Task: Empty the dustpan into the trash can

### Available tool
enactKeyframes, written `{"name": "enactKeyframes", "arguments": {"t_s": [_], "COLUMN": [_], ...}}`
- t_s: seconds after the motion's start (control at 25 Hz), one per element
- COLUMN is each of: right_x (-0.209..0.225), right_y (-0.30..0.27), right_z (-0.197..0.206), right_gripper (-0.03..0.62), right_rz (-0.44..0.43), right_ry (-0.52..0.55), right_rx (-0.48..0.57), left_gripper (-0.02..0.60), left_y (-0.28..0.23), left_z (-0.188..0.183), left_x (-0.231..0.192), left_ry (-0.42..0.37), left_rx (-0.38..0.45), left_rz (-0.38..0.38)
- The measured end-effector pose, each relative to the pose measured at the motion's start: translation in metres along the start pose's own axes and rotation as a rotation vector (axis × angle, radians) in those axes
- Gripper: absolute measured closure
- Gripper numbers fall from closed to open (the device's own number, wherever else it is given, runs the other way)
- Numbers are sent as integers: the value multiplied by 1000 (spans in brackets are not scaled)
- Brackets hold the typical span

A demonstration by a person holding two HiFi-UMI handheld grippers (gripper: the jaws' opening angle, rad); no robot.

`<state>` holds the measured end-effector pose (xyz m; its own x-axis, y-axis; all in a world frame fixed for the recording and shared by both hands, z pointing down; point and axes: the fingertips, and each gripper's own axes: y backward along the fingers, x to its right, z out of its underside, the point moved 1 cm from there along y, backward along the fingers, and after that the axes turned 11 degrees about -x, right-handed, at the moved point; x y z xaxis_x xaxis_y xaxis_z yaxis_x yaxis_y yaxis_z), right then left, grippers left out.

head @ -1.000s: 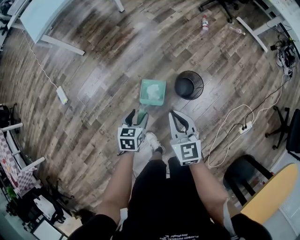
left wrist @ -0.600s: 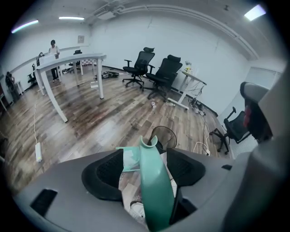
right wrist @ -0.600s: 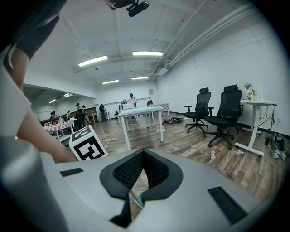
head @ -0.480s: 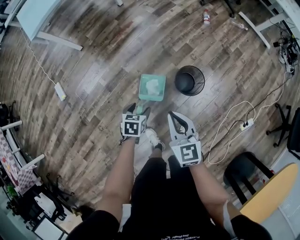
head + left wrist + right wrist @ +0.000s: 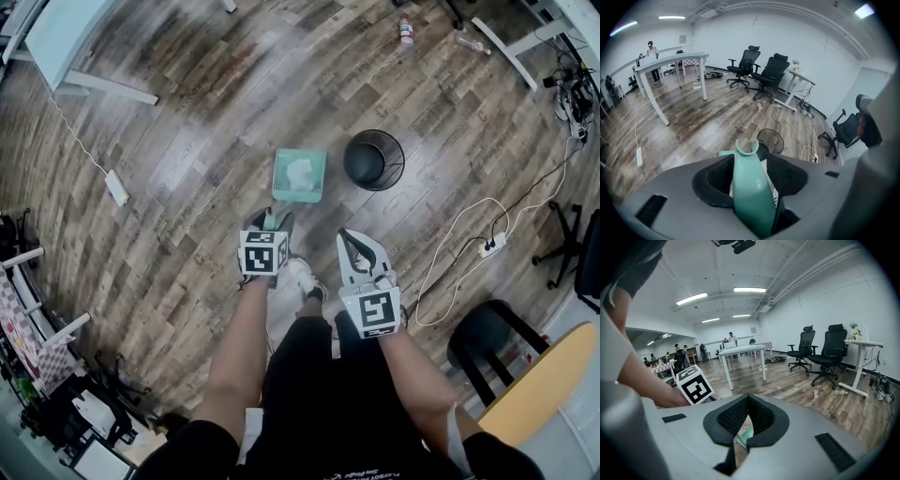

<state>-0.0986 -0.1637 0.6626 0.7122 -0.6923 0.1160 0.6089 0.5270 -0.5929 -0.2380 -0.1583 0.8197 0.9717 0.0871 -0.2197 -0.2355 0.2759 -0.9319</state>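
plastic bottle (image 5: 406,29) on the wood floor (image 5: 187,141), power strip (image 5: 491,246) well apart

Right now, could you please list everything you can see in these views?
dustpan: one, mint green, floor ahead, whitish litter inside
trash can: one, black mesh, floor right of the dustpan, apart from it
bottle: one, pale with red, far floor
power strips: two, white, floor left and right
desk: one, white, far left
office chairs: two, black, by the far wall
stool: one, black, lower right
round tabletop: one, wood-coloured, lower right corner
people: a few, far back
shoe: one, white, between the tongs
left tongs: one, grey, jaws have just been closing onto the dustpan's handle between them
right tongs: one, grey, shut, empty
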Motion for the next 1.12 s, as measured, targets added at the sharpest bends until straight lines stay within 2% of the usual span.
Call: {"name": "enactKeyframes", "arguments": {"t_s": [0.36,0.72,0.96,1.12], "right_x": [7,11,7,0], "right_y": [4,7,12,18], "right_z": [8,18,22,20], "right_gripper": [579,579,579,579], "right_rz": [4,44,55,50], "right_ry": [-15,-32,-34,-12], "right_rx": [-28,-75,-86,-82], "left_gripper": [436,456,479,485], "left_y": [1,-5,-4,1], "left_z": [0,2,5,14], "left_x": [-5,-8,-8,-16], "left_ry": [64,38,-20,6], "left_rx": [-4,-29,-29,-16], "left_rz": [-21,-76,-142,-164]}}
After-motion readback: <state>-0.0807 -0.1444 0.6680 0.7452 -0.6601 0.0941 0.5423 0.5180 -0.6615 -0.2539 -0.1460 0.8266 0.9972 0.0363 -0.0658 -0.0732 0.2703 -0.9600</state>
